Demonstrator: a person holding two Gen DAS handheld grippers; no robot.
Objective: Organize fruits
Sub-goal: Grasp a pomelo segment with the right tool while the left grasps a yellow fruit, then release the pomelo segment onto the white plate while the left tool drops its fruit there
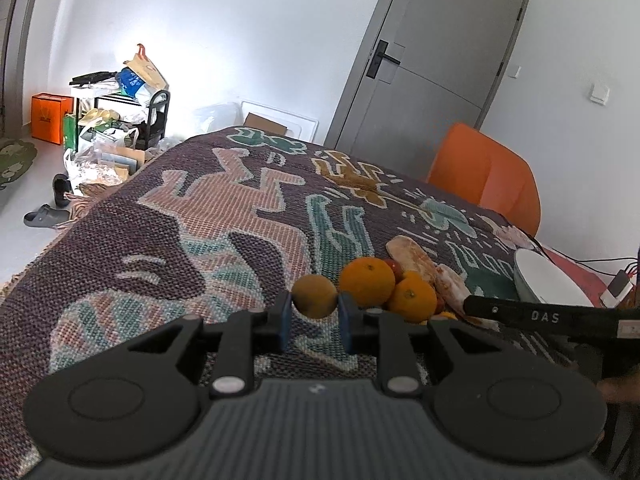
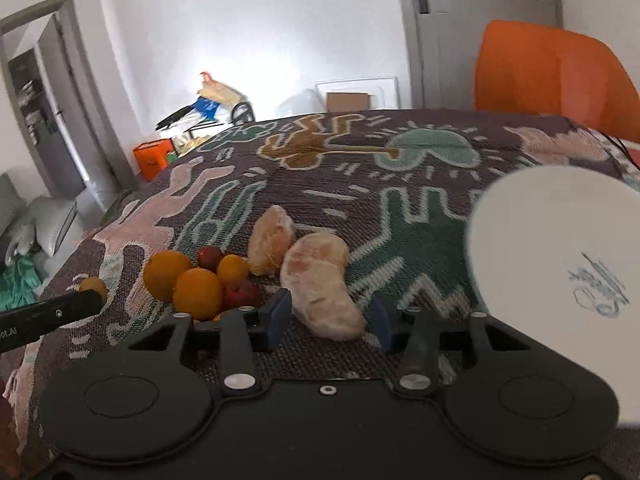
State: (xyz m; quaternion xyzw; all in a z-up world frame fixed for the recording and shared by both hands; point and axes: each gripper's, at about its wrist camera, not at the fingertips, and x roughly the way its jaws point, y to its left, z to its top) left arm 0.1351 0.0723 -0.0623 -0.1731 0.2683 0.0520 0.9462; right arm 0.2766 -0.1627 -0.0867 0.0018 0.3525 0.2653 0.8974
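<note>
My left gripper is shut on a small dull yellow-brown fruit, held at the left end of the fruit pile. The pile holds two oranges, a small red fruit and two peeled pomelo pieces on the patterned cloth. In the right wrist view my right gripper is open with its blue pads either side of the near pomelo piece, not closed on it. The second pomelo piece, the oranges and red fruits lie to its left. The left gripper's finger reaches in there.
A white bowl stands at the right, close to the right gripper; it also shows in the left wrist view. An orange chair stands behind the table. Cables and a small device lie at the far right edge.
</note>
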